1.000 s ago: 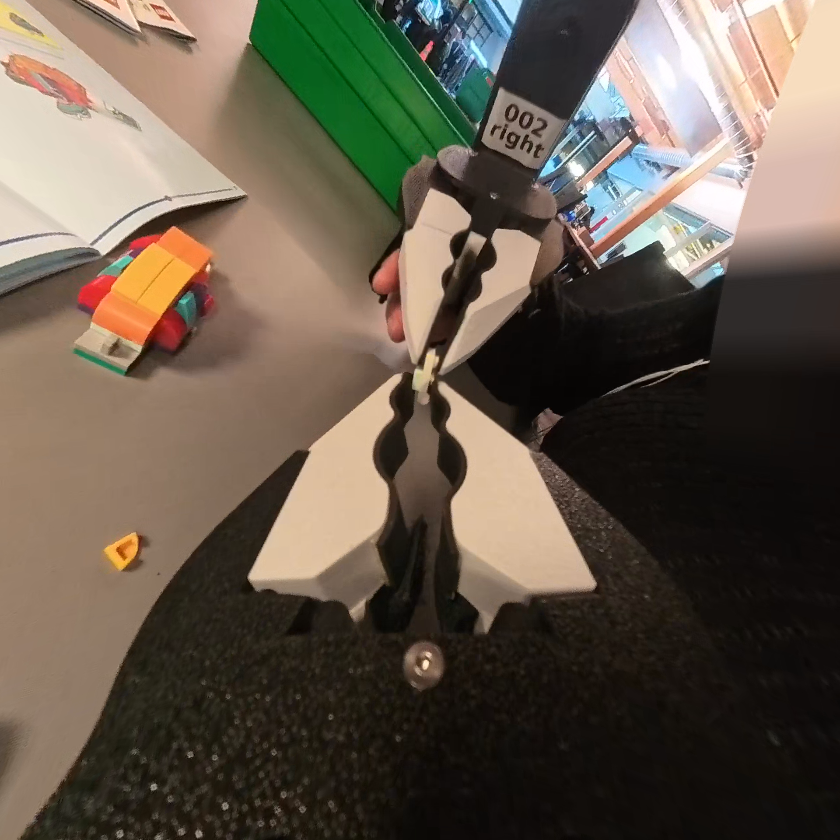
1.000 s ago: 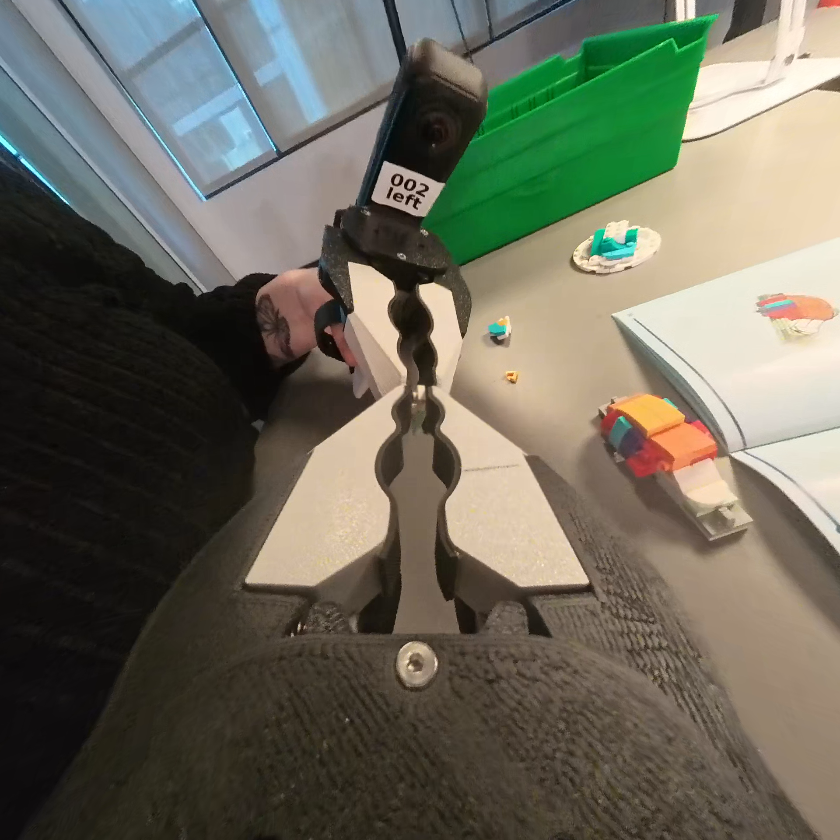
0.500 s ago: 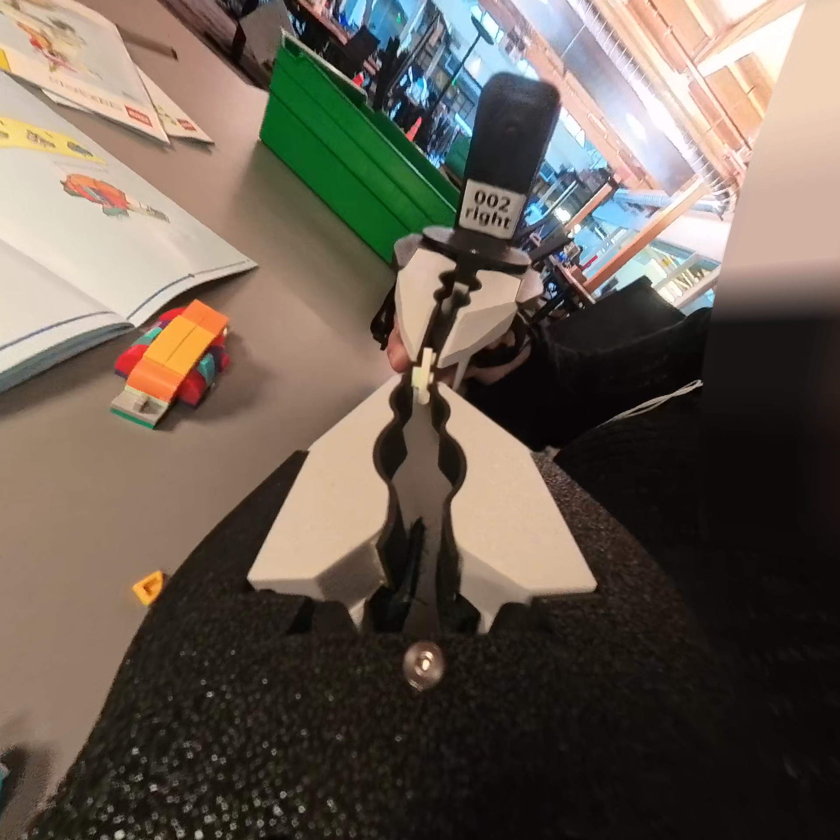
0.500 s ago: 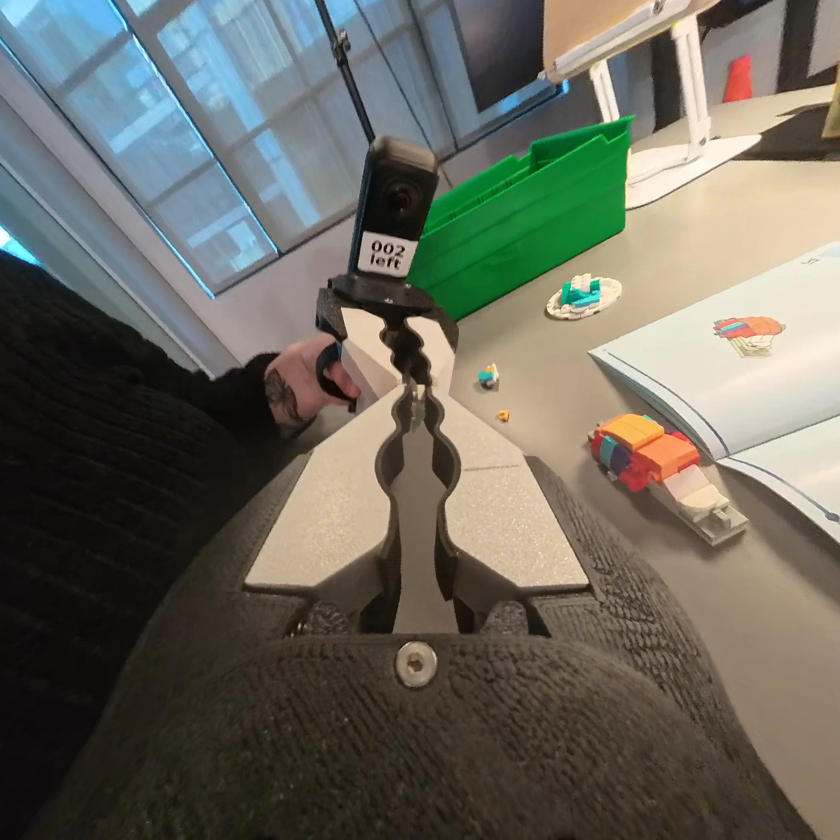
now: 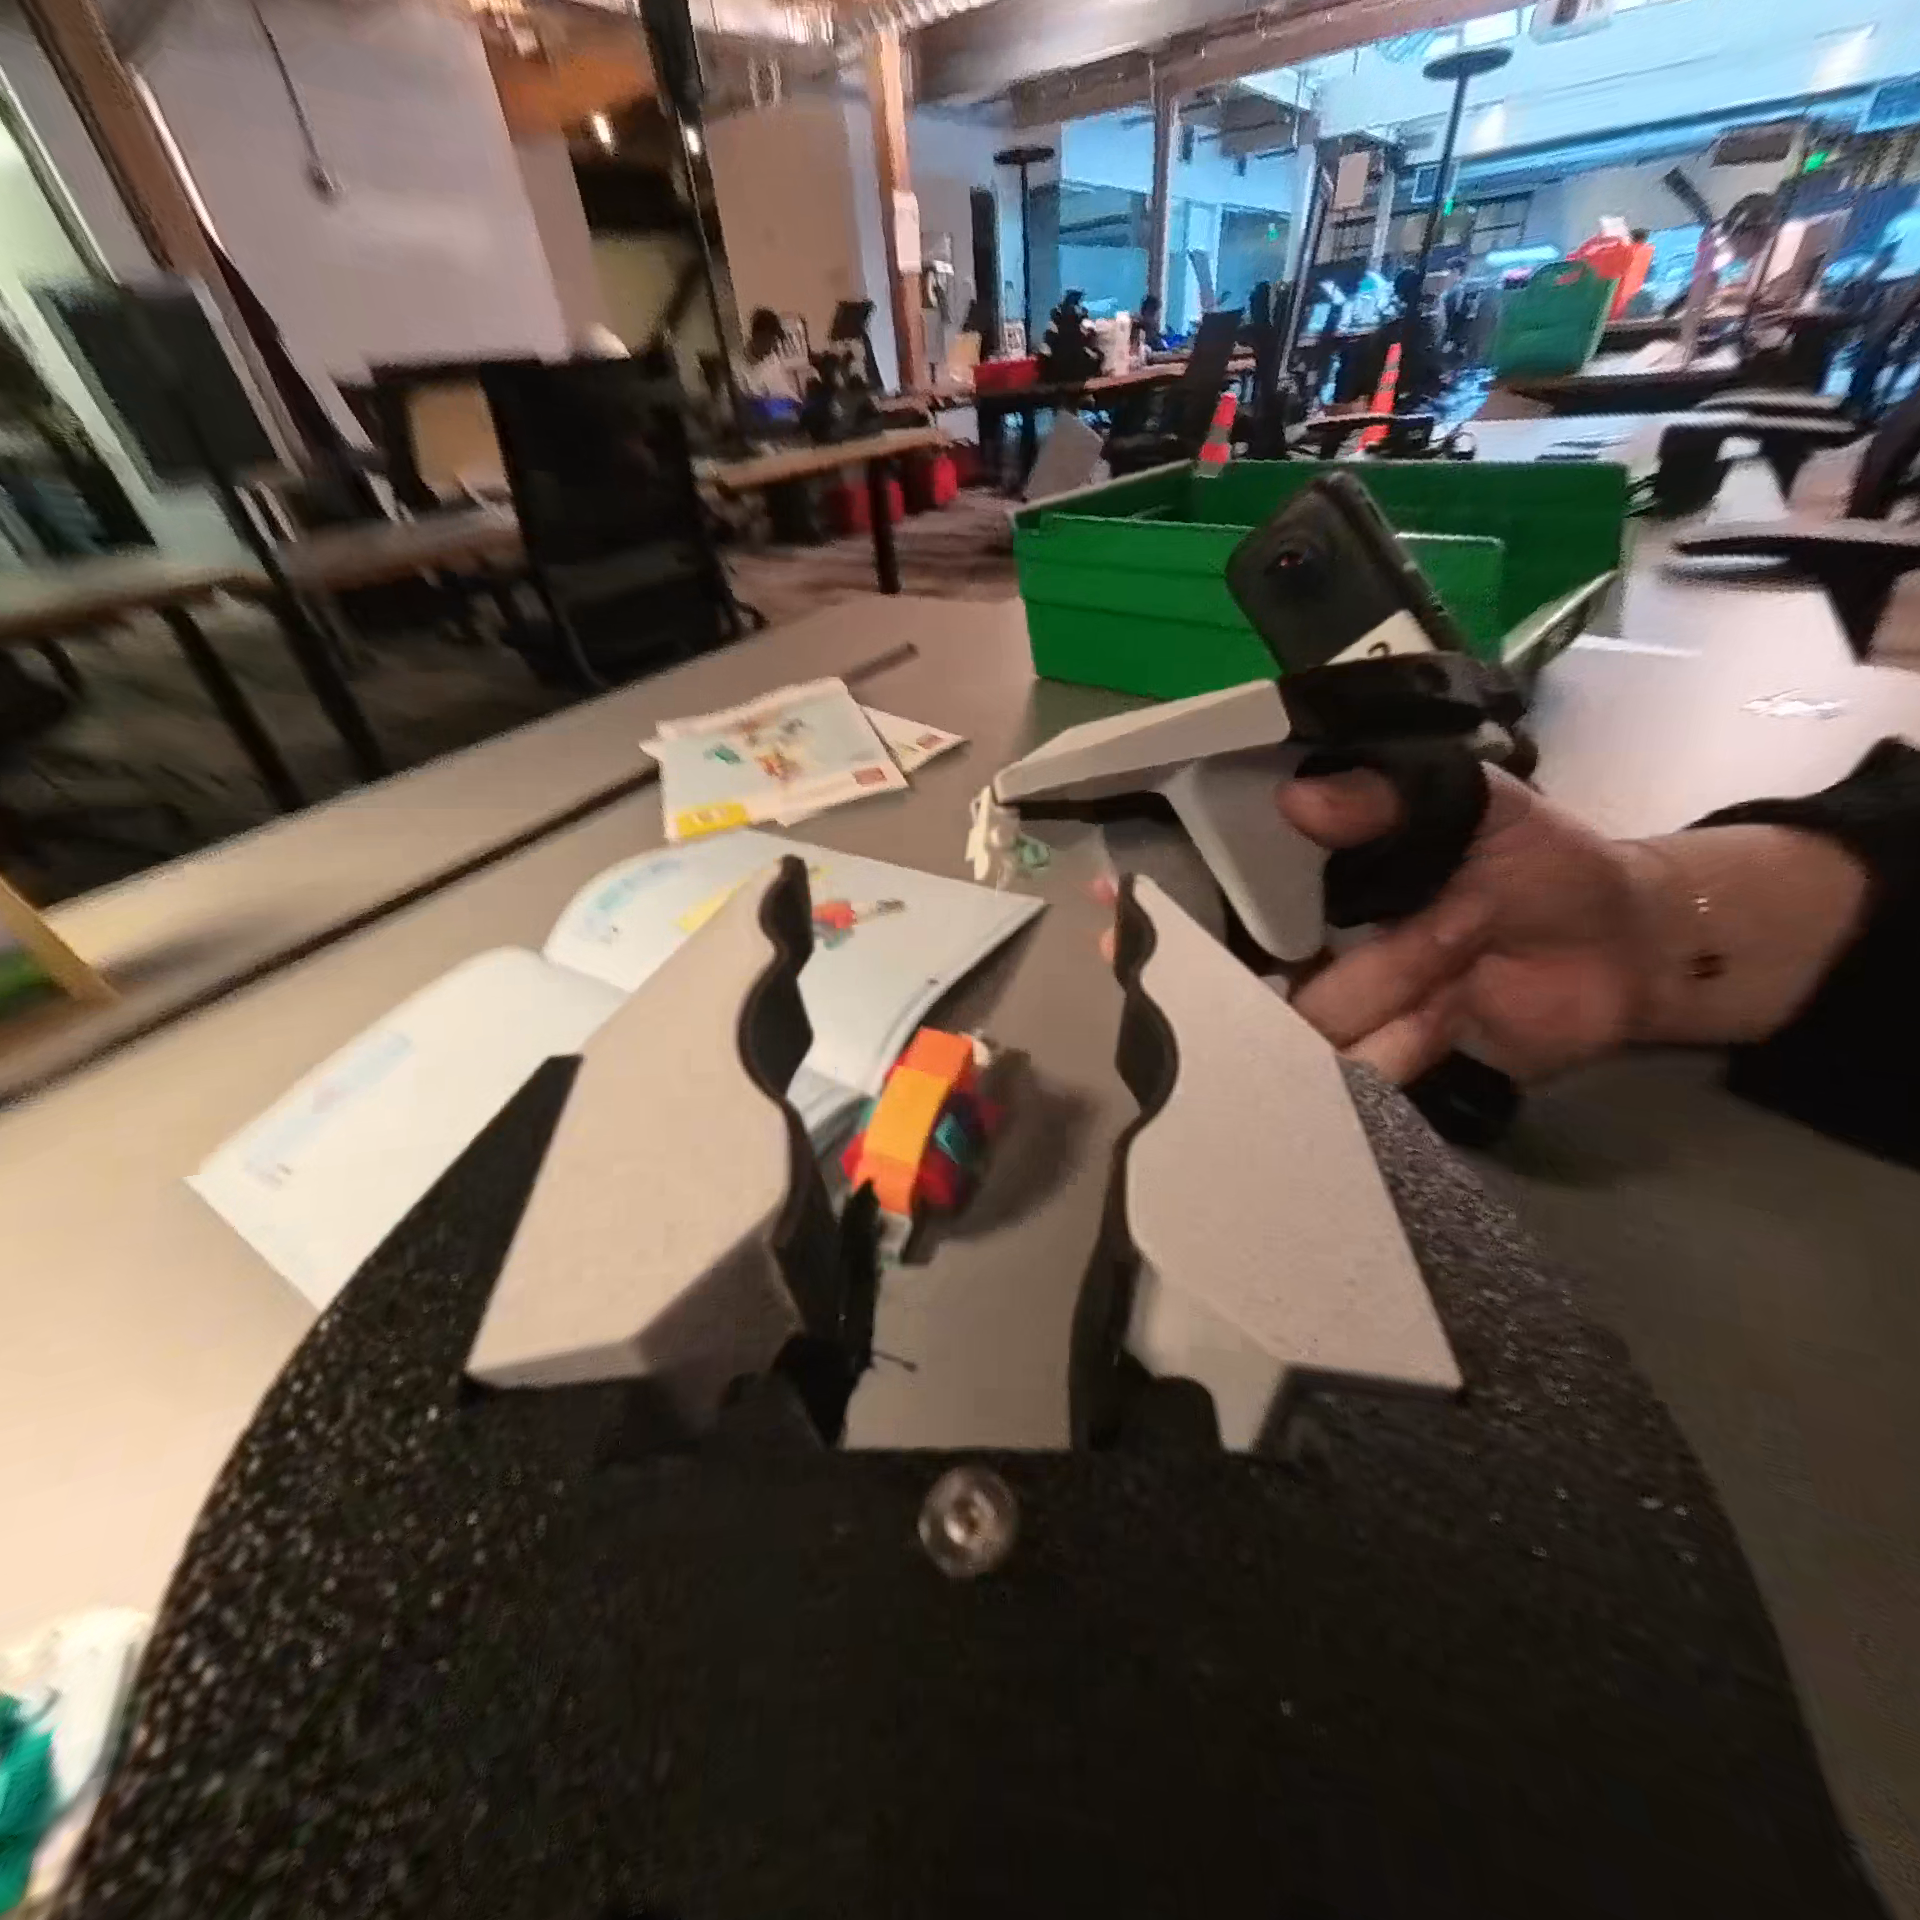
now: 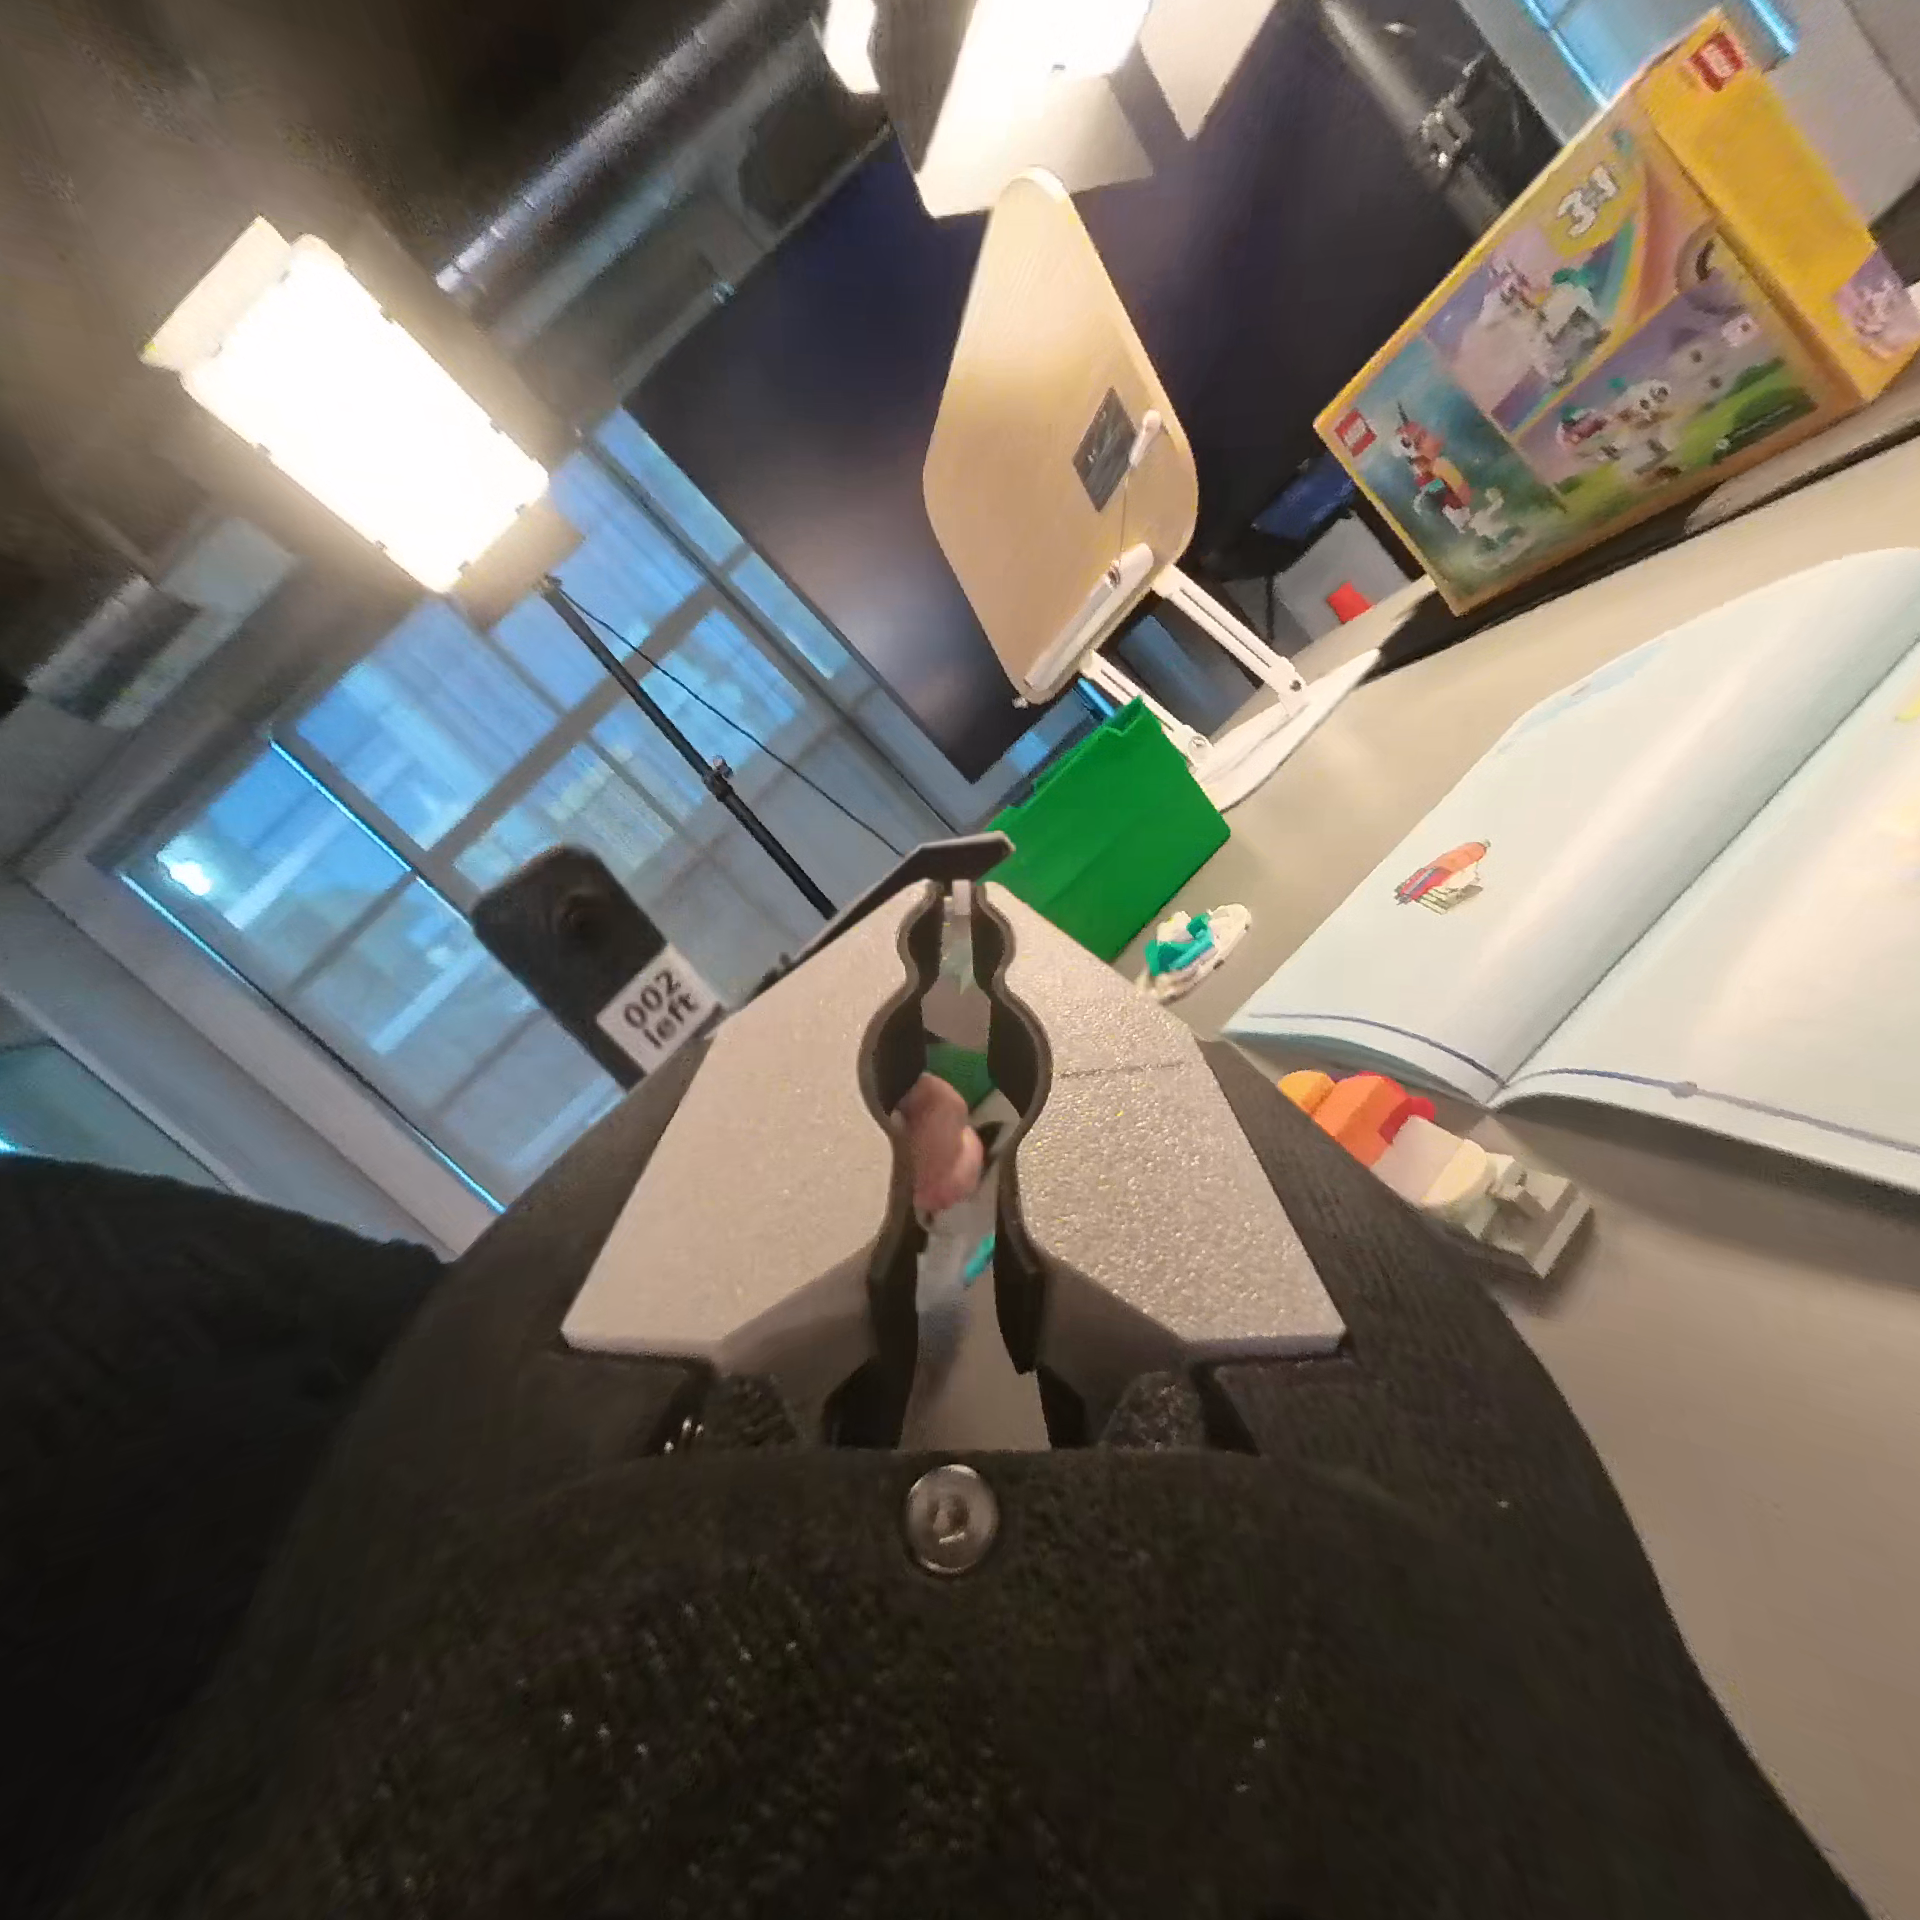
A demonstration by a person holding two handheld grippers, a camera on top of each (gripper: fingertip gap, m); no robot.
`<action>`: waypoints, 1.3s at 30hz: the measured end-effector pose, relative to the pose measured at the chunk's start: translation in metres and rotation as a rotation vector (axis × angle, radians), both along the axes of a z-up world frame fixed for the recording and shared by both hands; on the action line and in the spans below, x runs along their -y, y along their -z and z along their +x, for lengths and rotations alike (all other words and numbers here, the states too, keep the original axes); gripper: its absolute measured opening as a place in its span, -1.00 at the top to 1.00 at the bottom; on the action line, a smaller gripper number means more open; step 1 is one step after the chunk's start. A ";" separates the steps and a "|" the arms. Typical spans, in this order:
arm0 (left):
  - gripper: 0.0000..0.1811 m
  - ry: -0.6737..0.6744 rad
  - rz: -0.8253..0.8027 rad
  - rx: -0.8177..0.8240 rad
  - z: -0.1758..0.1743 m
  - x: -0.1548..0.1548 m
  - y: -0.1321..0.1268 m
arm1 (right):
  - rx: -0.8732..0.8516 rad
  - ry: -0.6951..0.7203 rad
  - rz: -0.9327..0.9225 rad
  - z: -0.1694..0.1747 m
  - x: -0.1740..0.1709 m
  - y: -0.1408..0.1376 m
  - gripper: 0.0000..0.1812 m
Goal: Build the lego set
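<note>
A moment ago the two grippers met tip to tip over the person's lap, both pinching one small pale piece. Now they have parted: the left gripper [image 5: 951, 904] has let go and its fingers stand spread wide, empty, low over the tabletop [image 5: 177, 1340]. The right gripper [image 6: 964, 902] has kept the pale piece [image 6: 961, 920], its tips pressed together on it; in the left wrist view it lies on its side in a hand [image 5: 1558, 935], the piece [image 5: 987, 831] sticking out at its tip. Both cameras have swung up, so much more of the room shows than before.

One half-built model [image 5: 920, 1117], orange on top with red and teal below, sits on the tabletop, seen between the left gripper's fingers, touching the edge of the open booklet [image 5: 416, 1070]. From the right wrist view its white and grey end [image 6: 1455, 1174] points toward the camera. There is one open booklet, a few closed leaflets [image 5: 790, 753] beyond it, one green bin [image 5: 1143, 592], one white plate of loose pieces [image 6: 1195, 940], and one set box [image 6: 1621, 343] at the far edge.

The tabletop is plain grey. Around it is a large workshop with desks, chairs, orange cones, tall windows and a bright light panel [image 6: 343, 405] on a stand.
</note>
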State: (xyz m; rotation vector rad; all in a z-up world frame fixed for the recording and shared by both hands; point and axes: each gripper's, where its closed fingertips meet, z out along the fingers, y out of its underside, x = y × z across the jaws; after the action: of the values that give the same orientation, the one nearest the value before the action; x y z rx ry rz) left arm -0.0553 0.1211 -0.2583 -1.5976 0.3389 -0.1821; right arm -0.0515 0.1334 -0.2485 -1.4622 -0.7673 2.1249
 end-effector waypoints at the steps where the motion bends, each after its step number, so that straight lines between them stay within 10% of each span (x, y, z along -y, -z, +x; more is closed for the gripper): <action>1: 0.37 -0.010 0.032 -0.032 0.001 -0.001 -0.001 | -0.016 0.008 -0.010 -0.001 -0.002 -0.002 0.96; 39: 0.89 -0.077 0.151 -0.423 -0.003 0.019 0.007 | 0.012 -0.197 -0.183 -0.012 0.026 0.005 0.96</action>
State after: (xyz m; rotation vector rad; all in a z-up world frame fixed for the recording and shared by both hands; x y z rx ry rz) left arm -0.0578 0.1019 -0.2651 -1.4884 0.6013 0.2406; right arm -0.0632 0.1078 -0.2535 -1.5483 -0.7662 2.3915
